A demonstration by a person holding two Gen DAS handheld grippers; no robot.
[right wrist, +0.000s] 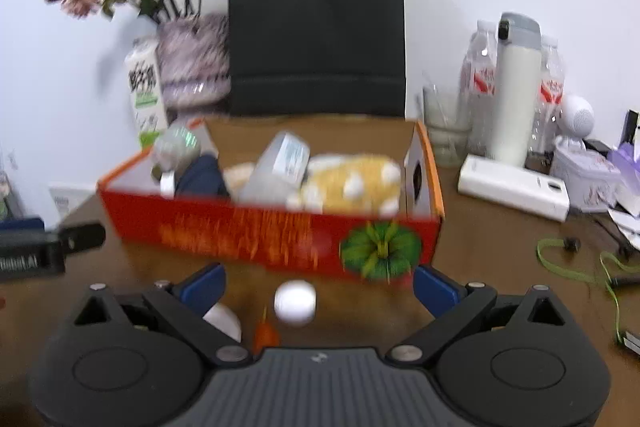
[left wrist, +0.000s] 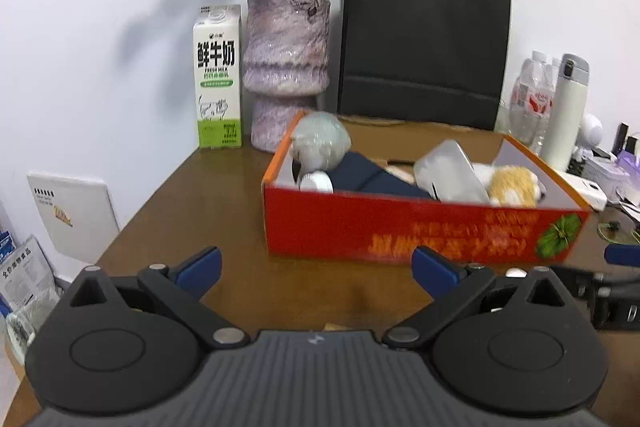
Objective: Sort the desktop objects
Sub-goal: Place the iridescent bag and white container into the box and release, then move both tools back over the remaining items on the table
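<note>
Right gripper (right wrist: 318, 287) spread wide, empty; small white round object (right wrist: 295, 303) sits dead ahead between its fingers, just in front of the red box (right wrist: 256, 235). Left gripper (left wrist: 316, 269) also wide and empty, further from it, so the right is the likely pick.

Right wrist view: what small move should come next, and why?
Probably ease the right gripper forward and down around the small white round object. Its jaws are open and empty, the object lies loose on the table between them, outside the red box.
</note>
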